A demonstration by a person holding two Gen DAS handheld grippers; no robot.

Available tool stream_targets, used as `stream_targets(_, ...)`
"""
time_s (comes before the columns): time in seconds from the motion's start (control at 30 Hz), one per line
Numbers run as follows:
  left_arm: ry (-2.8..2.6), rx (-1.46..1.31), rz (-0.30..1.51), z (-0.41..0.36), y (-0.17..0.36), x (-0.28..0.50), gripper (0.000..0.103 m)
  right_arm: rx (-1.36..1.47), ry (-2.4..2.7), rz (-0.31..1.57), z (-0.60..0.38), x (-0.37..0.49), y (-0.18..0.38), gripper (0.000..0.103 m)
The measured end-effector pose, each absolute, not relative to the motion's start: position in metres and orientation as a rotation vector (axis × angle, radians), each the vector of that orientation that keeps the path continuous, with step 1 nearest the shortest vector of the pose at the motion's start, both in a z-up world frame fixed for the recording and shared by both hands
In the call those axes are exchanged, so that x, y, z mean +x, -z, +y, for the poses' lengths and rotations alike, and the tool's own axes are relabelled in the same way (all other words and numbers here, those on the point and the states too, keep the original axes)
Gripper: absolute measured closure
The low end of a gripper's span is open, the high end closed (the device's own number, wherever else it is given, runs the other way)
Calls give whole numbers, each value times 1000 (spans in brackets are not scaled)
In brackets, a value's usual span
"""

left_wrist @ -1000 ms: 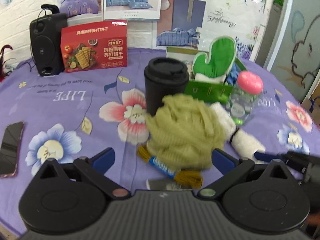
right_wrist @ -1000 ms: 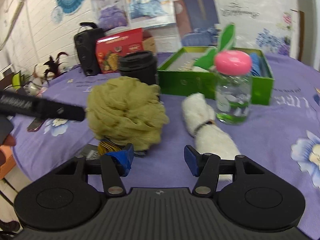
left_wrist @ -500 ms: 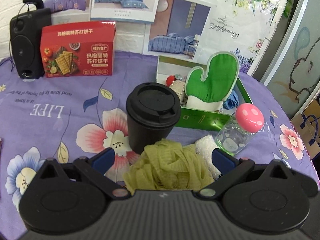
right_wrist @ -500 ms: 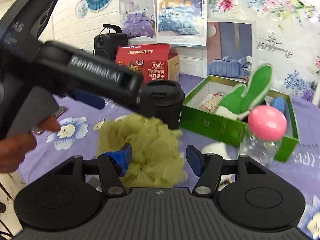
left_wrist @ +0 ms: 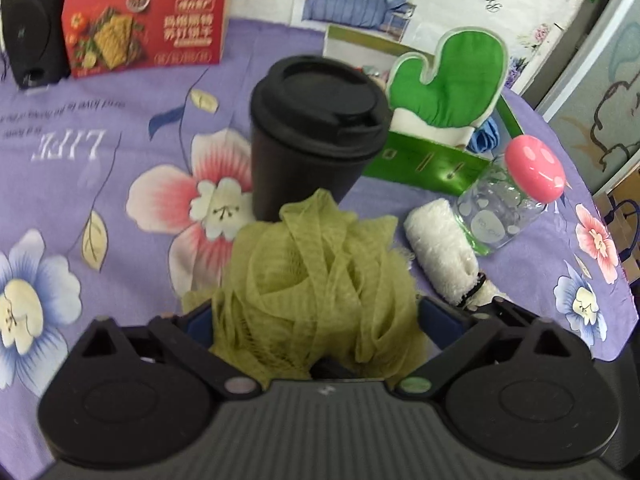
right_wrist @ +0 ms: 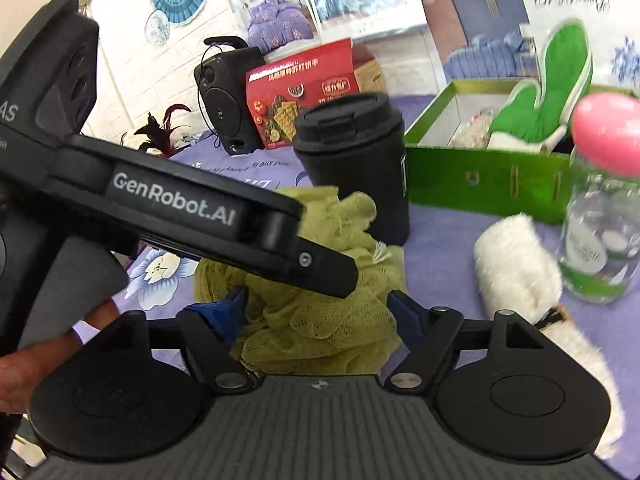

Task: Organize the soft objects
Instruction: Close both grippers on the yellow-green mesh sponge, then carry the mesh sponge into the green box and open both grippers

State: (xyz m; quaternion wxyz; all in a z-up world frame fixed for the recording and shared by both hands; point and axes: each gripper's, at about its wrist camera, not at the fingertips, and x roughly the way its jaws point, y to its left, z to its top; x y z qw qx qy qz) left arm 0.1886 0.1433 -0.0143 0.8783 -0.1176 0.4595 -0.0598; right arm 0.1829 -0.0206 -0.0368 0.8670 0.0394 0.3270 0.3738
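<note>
An olive mesh bath loofah (left_wrist: 320, 272) lies on the purple flowered cloth, just in front of a black lidded cup (left_wrist: 316, 128). My left gripper (left_wrist: 318, 320) straddles it and its jaws are closing, the mesh brushing both pads. My right gripper (right_wrist: 320, 306) also has the loofah (right_wrist: 344, 232) between its jaws, which are opening. The left gripper's finger (right_wrist: 320, 272) crosses over the loofah in the right wrist view. A rolled white towel (left_wrist: 440, 248) lies to the right. Behind stands a green box (left_wrist: 424, 160) holding a green mitt (left_wrist: 452, 80).
A clear jar with a pink lid (left_wrist: 508, 208) stands beside the towel (right_wrist: 516, 264). A red biscuit box (left_wrist: 144, 20) and a black speaker (left_wrist: 28, 28) stand at the back left. The table's edge curves round at the right. A person's hand (right_wrist: 24, 368) holds the left gripper.
Both grippers moved forward over the loofah, which now sits deep between both pairs of jaws. The right jaws have spread wider. The left gripper has swung in front of the right camera.
</note>
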Motion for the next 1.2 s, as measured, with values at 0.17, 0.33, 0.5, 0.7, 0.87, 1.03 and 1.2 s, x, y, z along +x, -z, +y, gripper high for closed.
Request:
stream_targets(0.17, 126, -271, 945, 148, 10, 183, 33, 50, -802, 679, -15, 179, 35, 48)
stream_targets(0.33, 149, -202, 870, 139, -13, 165, 56, 48, -811, 629, -23, 169, 24, 85)
stream_targets(0.5, 187, -156, 770, 119, -46, 145, 59, -8, -771, 517, -34, 146, -4, 87)
stream_targets(0.7, 248, -118, 622, 96, -98, 157, 58, -68, -700, 366, -52, 158, -50, 87)
stream_targets(0.87, 251, -94, 532, 85, -140, 213, 59, -111, -661, 285, -56, 221, -87, 87)
stream_targets(1.03, 237, -89, 543, 83, -150, 280, 58, -135, -639, 295, -56, 282, -101, 86)
stream_targets(1.2, 212, -83, 617, 79, -133, 336, 53, -134, -636, 381, -56, 328, -90, 82)
